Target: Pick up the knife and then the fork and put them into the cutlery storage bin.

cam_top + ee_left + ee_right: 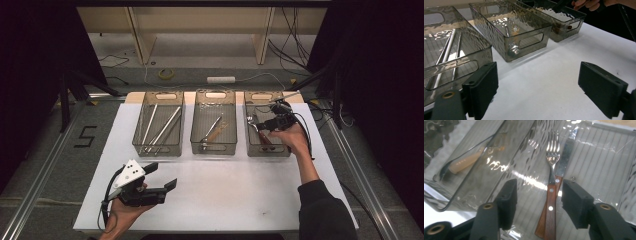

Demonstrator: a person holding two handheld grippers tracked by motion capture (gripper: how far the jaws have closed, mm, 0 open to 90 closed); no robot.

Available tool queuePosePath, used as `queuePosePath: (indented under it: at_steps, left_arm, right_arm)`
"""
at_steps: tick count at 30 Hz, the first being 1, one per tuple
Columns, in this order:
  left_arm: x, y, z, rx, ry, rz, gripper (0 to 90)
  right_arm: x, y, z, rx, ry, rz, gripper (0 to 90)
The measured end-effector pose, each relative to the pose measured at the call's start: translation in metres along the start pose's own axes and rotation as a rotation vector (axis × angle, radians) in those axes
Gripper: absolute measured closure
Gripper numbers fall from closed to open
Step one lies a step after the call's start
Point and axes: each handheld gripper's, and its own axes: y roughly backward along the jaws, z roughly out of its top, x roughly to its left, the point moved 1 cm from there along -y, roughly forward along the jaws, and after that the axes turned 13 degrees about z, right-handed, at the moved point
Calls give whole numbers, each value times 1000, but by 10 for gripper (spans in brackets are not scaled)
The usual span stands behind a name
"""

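A fork [552, 157] and a knife [567, 150], both with brown wooden handles, lie side by side on the floor of the right-hand clear bin [266, 151]. My right gripper [539, 200] hangs over that bin with its jaws open. The fork's handle runs below the gap and neither pad touches it. In the high view the right gripper [261, 124] points left over the bin's middle. My left gripper [162, 176] rests open and empty above the white tabletop [225, 192] at the front left. Its jaws [537, 87] point toward the bins.
Three smoky clear bins stand in a row at the table's back. The left bin [157, 150] holds long metal sticks [447, 50]. The middle bin [214, 148] holds a metal utensil and a pale wooden-handled piece [465, 162]. Cables and shelving lie on the floor beyond.
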Motion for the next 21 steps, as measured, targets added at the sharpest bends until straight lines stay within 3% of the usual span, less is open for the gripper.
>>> queuePosePath:
  at_steps: [11, 21]
  left_arm:
    - [0, 0, 0, -1, 2, 2, 158]
    - [0, 0, 0, -1, 4, 1, 158]
  right_arm:
    - [24, 20, -7, -70, 86, 34, 403]
    - [44, 30, -25, -118, 146, 90, 358]
